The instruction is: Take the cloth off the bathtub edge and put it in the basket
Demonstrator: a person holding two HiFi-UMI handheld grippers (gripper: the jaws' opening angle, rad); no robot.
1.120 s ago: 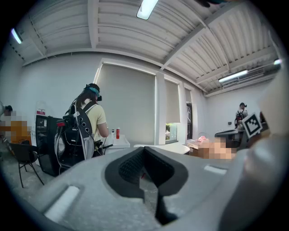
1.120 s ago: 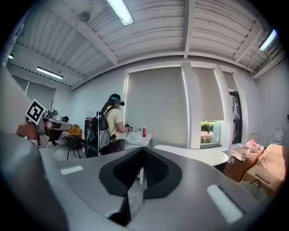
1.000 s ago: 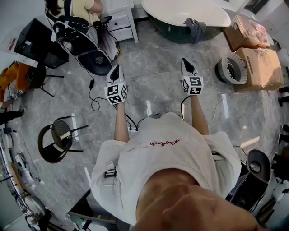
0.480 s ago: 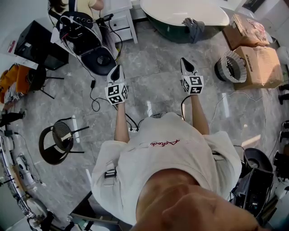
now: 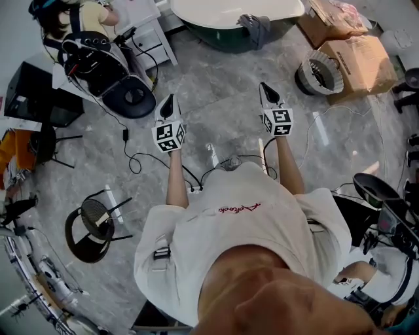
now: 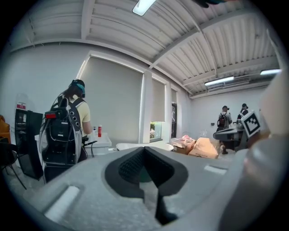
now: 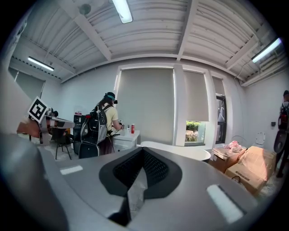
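Note:
A grey cloth (image 5: 255,29) hangs over the near edge of the white bathtub (image 5: 229,12) at the top of the head view. The round basket (image 5: 319,73) with a white ribbed rim stands on the floor to the tub's right. Both grippers are held out in front of the person, well short of the tub. My left gripper (image 5: 169,102) is shut and holds nothing. My right gripper (image 5: 263,89) is also shut with nothing in it. The tub (image 7: 180,151) shows beyond the closed jaws in the right gripper view, and its rim (image 6: 133,145) shows in the left gripper view.
Cardboard boxes (image 5: 353,55) sit right of the basket. A person with a backpack (image 5: 69,16) stands at a white cabinet (image 5: 147,29) left of the tub, with black gear (image 5: 127,98) on the floor. Cables (image 5: 141,157) cross the grey floor; a black stool (image 5: 95,222) stands at the left.
The tub, cloth and basket have shifted up and left in the head view as the person moves. Both grippers stay shut in front of the body.

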